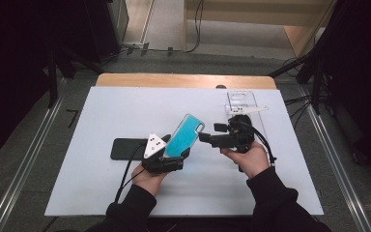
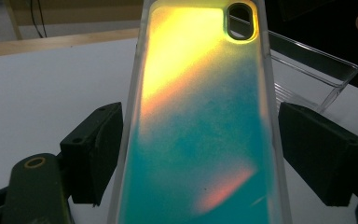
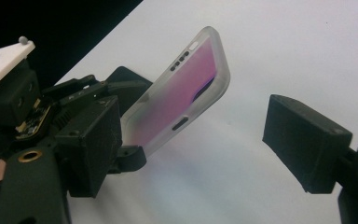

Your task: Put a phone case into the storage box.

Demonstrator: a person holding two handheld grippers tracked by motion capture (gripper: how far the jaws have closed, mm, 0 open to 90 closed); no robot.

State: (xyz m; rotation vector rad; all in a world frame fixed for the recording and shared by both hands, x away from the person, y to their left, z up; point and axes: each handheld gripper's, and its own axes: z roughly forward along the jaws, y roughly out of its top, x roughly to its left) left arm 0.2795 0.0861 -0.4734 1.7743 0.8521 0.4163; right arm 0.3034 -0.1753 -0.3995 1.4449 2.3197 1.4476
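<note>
Left gripper (image 1: 166,162), close to the near edge of the table (image 1: 96,193), has its jaws clamped across the sides of the phone case (image 1: 183,137), gripping it by its lower end and tilting it up so the teal back faces the ceiling and the camera cut-out end points toward the far right. Seen from the left gripper view, the case (image 2: 200,121) shimmers yellow to teal and both pads press on its clear rim.

Right gripper (image 1: 204,137) sits level just beside the raised top end, jaws spread wide and holding nothing; in its own view the case (image 3: 177,95) hangs to the left of the gap, not yet between the pads.

Looks like a handover or a two-handed grip is being set up. To do it well, I'd say the right gripper wants to slide in square to the case's free end, straddling the rim evenly before it squeezes, while the left one keeps the case steady; a crooked bite on that slick rim could twist it loose.

Further back, a black phone (image 1: 125,148) lies flat left of centre, and a clear case (image 1: 241,104) rests near the far right corner.
</note>
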